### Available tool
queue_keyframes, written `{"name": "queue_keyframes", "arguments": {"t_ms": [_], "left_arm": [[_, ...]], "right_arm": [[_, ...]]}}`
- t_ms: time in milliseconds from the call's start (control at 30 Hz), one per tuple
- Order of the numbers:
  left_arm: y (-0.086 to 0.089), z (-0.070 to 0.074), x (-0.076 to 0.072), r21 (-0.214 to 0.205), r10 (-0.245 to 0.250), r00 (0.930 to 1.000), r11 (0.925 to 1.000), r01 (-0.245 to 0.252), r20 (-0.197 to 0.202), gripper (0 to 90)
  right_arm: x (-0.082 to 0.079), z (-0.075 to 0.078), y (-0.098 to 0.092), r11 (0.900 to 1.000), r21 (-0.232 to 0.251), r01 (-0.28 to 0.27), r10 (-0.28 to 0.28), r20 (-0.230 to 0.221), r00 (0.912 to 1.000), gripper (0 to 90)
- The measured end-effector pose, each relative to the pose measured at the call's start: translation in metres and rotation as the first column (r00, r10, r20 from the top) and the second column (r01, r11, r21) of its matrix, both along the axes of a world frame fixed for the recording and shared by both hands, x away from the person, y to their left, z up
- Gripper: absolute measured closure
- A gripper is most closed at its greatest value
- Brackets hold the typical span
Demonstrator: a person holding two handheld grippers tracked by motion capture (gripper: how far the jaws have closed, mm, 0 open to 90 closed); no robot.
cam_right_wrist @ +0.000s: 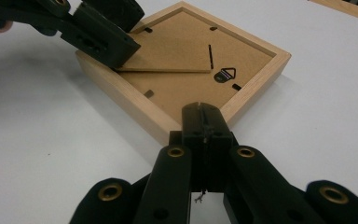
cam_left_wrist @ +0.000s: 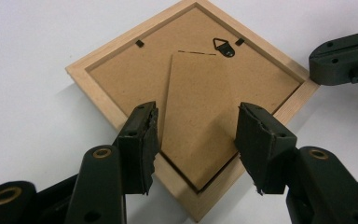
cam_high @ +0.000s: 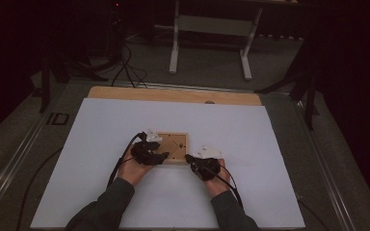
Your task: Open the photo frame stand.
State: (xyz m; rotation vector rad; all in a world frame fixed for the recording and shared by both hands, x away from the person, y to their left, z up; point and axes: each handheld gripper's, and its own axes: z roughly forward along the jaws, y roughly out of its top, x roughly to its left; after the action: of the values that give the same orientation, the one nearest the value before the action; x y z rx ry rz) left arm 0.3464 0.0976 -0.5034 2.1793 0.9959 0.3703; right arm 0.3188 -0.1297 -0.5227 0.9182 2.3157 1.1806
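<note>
frame (cam_left_wrist: 191, 107) lay face-down on white table (cam_high: 101, 144) | L gripper (cam_left_wrist: 196, 135) jaws spread, either side of stand flap (cam_left_wrist: 198, 121), no contact | R gripper (cam_right_wrist: 204, 122) jaws pressed together, tips at frame corner

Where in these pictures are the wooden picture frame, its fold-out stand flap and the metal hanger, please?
wooden picture frame (cam_left_wrist: 89, 66): left gripper view, on its pale wood rim.
stand flap (cam_left_wrist: 196, 116): left gripper view, middle of the flap.
metal hanger (cam_right_wrist: 224, 74): right gripper view, on the triangular loop.

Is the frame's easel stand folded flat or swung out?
Swung out slightly: in the right gripper view the stand tilts up off the backing board of the picture frame, a gap beneath its free end.
</note>
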Motion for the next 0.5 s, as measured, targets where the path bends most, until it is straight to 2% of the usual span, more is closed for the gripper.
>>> {"name": "queue_keyframes", "arguments": {"t_ms": [233, 500], "left_arm": [[-0.0051, -0.0026, 0.0026, 0.024, -0.009, 0.9999, 0.9997, 0.01, -0.012, 48.0], [-0.0064, -0.0027, 0.0039, 0.031, -0.007, 0.9997, 0.9995, 0.008, -0.021, 50.4]], "right_arm": [[0.0, 0.0, -0.0001, 1.0, 0.002, 0.0, 0.0, -0.002, 1.0, 89.6], [0.0, 0.0, -0.0002, 1.0, 0.001, -0.001, 0.001, -0.002, 1.0, 89.6]]}}
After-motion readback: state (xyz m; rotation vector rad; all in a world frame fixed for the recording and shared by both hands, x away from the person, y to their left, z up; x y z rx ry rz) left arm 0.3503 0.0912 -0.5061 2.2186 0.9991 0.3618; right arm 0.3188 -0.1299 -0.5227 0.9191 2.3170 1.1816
